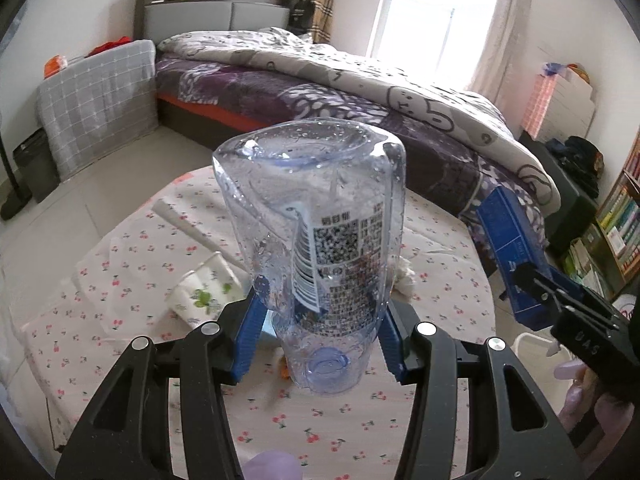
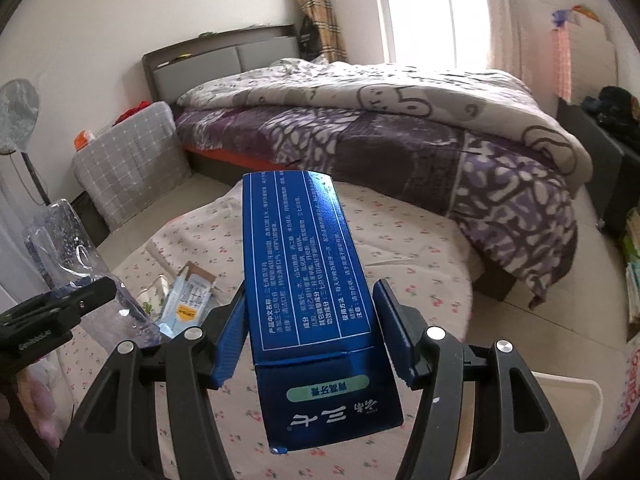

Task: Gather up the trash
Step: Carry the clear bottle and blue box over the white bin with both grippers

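1. Left gripper (image 1: 320, 316) pinches crumpled wet plastic bottle (image 1: 316, 232) near its neck, above cherry-print tablecloth (image 1: 360, 420); slick plastic may slip
2. Right gripper (image 2: 310, 334) clamps blue toothpaste box (image 2: 308, 280) mid-length; thin carton may buckle or pivot

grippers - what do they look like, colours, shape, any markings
Both match: the left gripper and right gripper have black open-frame linkage arms with triangular cut-outs and round silver pivot pins, tipped with blue ribbed fingers. Each body carries small white lettering, too small to read. No cables show. A pale purple glove holds the right one.
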`<state>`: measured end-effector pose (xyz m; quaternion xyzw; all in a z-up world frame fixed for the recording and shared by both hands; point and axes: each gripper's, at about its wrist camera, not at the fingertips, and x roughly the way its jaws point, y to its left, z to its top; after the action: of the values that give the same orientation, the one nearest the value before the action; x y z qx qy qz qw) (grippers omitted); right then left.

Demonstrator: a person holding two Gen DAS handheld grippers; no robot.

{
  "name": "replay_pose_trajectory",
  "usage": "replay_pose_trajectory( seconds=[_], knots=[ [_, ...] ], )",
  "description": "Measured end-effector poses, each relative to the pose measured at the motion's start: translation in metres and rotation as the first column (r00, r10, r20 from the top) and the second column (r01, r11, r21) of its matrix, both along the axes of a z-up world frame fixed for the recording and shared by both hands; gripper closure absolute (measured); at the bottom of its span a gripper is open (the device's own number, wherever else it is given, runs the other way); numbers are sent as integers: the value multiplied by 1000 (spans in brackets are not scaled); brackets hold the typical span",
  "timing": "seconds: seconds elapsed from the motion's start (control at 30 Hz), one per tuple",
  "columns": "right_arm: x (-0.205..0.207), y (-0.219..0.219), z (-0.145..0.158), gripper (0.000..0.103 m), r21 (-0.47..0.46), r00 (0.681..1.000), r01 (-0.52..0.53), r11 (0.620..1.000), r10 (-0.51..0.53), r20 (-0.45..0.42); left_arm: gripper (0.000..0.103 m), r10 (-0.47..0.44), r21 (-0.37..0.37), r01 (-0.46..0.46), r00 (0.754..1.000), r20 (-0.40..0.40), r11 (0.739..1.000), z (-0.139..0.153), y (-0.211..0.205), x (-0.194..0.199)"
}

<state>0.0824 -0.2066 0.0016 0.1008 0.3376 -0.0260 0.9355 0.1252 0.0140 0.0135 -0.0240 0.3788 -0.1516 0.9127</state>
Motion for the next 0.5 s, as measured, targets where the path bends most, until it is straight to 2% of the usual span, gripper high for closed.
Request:
replay_pose_trajectory(
  seconds=[0.5],
  knots=[
    [-69,-79,9,43,-41,985,174,984,-174,-12,55,-134,18,134,991,-1,991,-6,-66,-19]
  ],
)
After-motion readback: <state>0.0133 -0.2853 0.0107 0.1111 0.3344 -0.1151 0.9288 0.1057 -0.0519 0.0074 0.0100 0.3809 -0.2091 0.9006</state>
